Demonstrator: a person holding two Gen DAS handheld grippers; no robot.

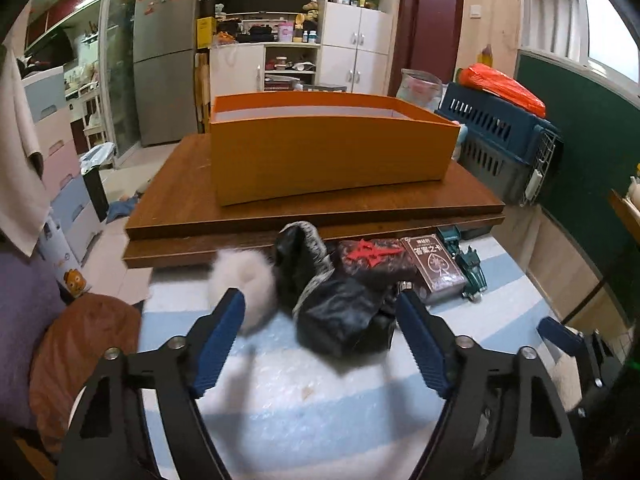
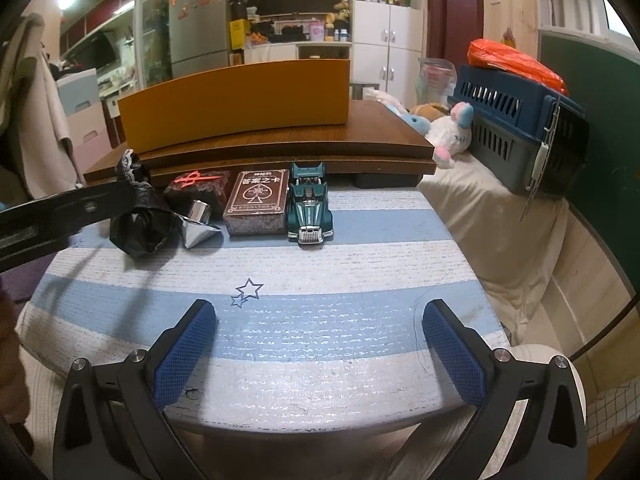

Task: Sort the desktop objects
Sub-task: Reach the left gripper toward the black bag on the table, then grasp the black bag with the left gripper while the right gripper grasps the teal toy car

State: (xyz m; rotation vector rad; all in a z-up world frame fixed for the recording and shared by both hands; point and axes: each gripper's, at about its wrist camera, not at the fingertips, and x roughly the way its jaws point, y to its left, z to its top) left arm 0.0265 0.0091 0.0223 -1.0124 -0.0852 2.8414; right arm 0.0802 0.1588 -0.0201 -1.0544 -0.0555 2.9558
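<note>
the orange box (image 1: 332, 152) stands on the stacked brown wooden boards (image 1: 188, 184); its inside is mostly hidden and no contents can be made out. behind it to the right a blue pet carrier (image 2: 516, 120) bears an orange plastic bag (image 2: 516, 60).

the left gripper (image 1: 320, 308) points down over a black leather glove (image 1: 340, 312) with a white fur pompom (image 1: 244, 284), its blue pads not pressing on either. the right gripper (image 2: 320, 316) hangs spread wide over the bare blue-and-white striped cloth (image 2: 340, 264), holding nothing.

along the boards' edge lie a dark red-marked box (image 2: 200, 188), a card deck (image 2: 256, 208), a green toy truck (image 2: 310, 212) and a shiny metal piece (image 2: 198, 226). a fridge and white cupboards fill the room behind.
</note>
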